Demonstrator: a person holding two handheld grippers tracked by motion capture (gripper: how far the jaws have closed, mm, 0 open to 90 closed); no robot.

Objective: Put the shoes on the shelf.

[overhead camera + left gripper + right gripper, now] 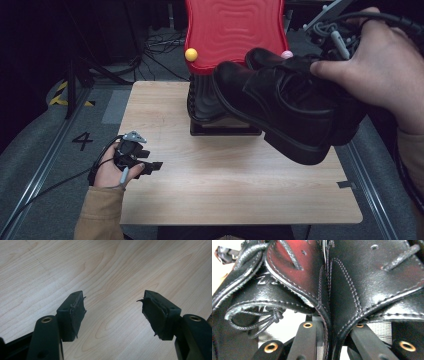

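Black shoes [295, 107] | pinched by their inner collars between our right gripper [329, 340] jaws, hanging off the table [240, 185] | left gripper [115, 312] gaping, empty | risk: leather slips out, pair drops.

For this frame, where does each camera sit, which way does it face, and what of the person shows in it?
High view: above the person's side, looking forward and down on the table; both hands show, the left gripper low at left, the right hand lifting two black shoes.
Left gripper view: on the left gripper, facing bare tabletop; its jaws stand open.
Right gripper view: on the right gripper, close against shoe leather; jaws pinch it.
Shared: the wooden table; the shoes.
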